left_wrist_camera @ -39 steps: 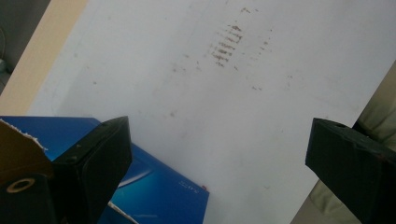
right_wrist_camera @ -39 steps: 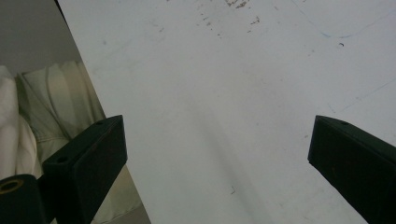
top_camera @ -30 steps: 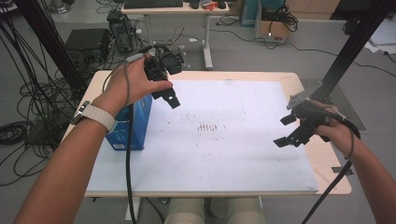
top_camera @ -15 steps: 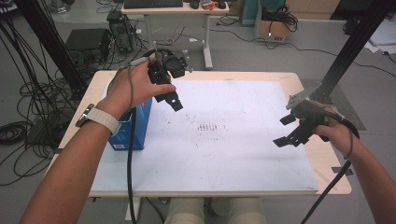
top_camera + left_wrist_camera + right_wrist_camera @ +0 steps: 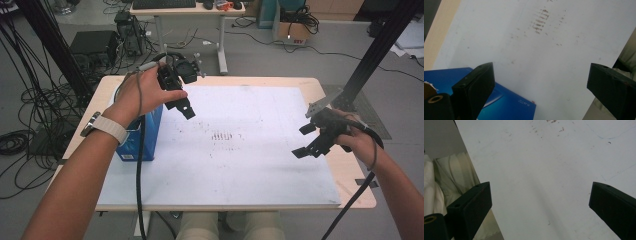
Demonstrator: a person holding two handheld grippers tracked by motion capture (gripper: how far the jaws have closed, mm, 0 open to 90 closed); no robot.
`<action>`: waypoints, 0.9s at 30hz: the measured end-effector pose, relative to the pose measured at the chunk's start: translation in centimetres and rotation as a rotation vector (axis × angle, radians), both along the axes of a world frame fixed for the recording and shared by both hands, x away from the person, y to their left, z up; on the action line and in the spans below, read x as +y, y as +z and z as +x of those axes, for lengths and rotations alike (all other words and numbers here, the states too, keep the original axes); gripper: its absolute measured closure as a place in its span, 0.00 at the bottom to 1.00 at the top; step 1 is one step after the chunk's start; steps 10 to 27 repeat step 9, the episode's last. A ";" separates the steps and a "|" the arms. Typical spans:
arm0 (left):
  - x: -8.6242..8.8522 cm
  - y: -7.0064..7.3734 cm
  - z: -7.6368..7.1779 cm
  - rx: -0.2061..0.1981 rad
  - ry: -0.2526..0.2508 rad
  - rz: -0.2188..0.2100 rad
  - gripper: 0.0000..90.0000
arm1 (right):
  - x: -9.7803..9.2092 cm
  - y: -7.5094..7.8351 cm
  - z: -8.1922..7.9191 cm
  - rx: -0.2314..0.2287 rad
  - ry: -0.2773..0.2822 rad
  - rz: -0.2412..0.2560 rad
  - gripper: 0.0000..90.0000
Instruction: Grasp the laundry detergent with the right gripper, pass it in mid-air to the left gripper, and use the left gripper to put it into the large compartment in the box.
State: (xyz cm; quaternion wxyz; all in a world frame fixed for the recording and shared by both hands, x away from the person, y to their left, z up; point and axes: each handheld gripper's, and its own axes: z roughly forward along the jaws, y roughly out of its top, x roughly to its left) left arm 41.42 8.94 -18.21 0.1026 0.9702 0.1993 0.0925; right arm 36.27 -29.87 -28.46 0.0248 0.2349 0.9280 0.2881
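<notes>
My left gripper (image 5: 181, 100) hovers over the back left of the white board (image 5: 240, 165), just above and right of a blue box (image 5: 145, 137). Its jaws stand wide apart with nothing between them. In the left gripper view, the left gripper (image 5: 539, 75) frames bare white board (image 5: 554, 55), and the blue box (image 5: 509, 105) lies by the left jaw. My right gripper (image 5: 303, 141) hangs open and holds nothing over the board's right edge. The right gripper view has the right gripper (image 5: 540, 195) over plain board (image 5: 544, 165).
Brown smudge marks (image 5: 222, 136) dot the middle of the board. The wooden table (image 5: 350, 175) shows past the board's edges. The person's light trousers (image 5: 451, 175) lie below the front edge. Cables, black frame posts (image 5: 375, 55) and a desk (image 5: 190, 7) stand beyond the table.
The left hand and its gripper have drifted very slightly. The right gripper has stayed where it was. Both grippers remain open.
</notes>
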 end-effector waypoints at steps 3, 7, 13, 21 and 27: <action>0.0 0.0 0.0 0.000 0.001 0.001 0.09 | -0.1 0.1 0.1 0.006 0.012 -0.027 0.05; 0.0 0.0 0.0 0.000 0.004 -0.003 0.09 | -0.2 0.1 0.1 0.009 0.009 -0.025 0.05; 0.0 0.0 0.0 0.000 0.002 -0.003 0.09 | -0.2 0.1 0.1 0.007 0.007 -0.023 0.05; 0.0 0.0 0.0 0.000 0.002 -0.003 0.09 | -0.2 0.1 0.1 0.007 0.007 -0.023 0.05; 0.0 0.0 0.0 0.000 0.002 -0.003 0.09 | -0.2 0.1 0.1 0.007 0.007 -0.023 0.05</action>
